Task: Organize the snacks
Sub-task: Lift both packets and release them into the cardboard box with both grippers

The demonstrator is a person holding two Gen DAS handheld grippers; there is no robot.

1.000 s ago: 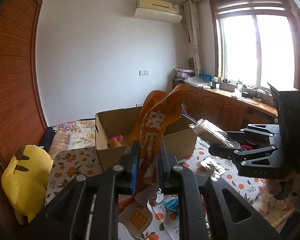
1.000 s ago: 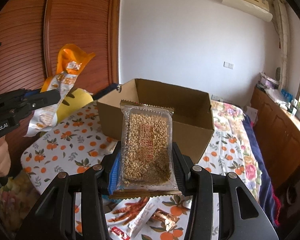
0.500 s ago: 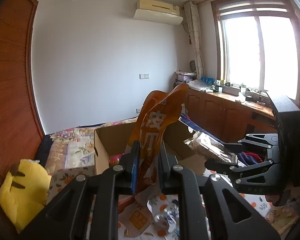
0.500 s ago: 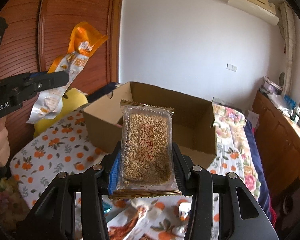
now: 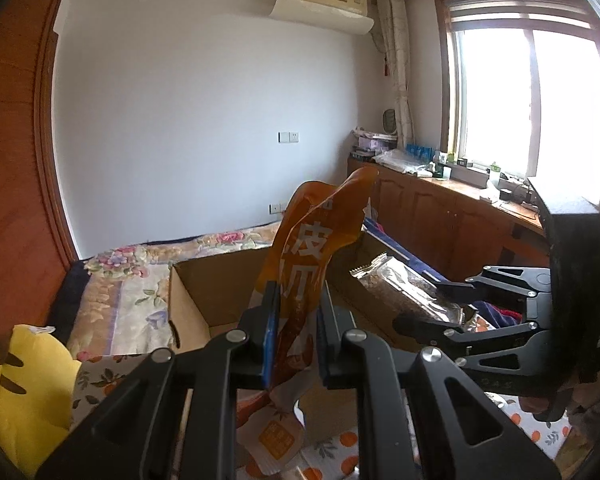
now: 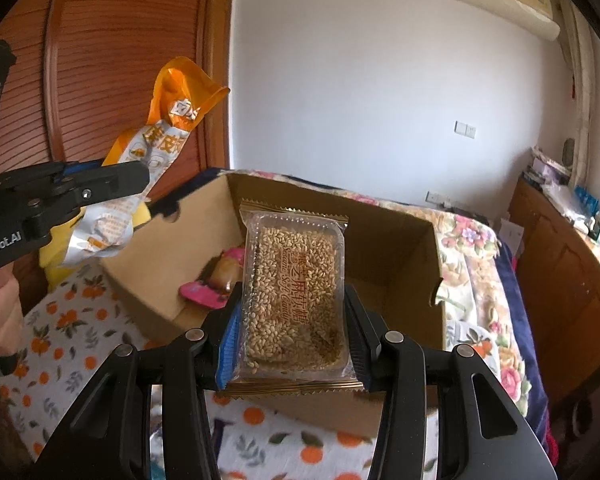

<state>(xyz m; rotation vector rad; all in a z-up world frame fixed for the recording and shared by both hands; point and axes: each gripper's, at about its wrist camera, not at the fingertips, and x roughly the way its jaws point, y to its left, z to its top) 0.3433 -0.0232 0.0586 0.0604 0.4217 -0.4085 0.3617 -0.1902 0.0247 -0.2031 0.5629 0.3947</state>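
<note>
Now left hand-held gripper [image 5: 294,332] clamping orange snack bag [image 5: 308,256], right hand-held gripper [image 6: 290,332] clamping sesame candy pack [image 6: 294,292]

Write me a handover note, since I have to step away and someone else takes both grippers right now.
Left gripper: shut on the orange snack bag, held up beside the cardboard box.
Right gripper: shut on the sesame soft candy pack, held over the box's near edge.
Done: a pink-wrapped snack already lies in the box.
Left: lower and release both held packs into the box. More packets may remain on the orange-print cloth; they are hard to make out here.
</note>
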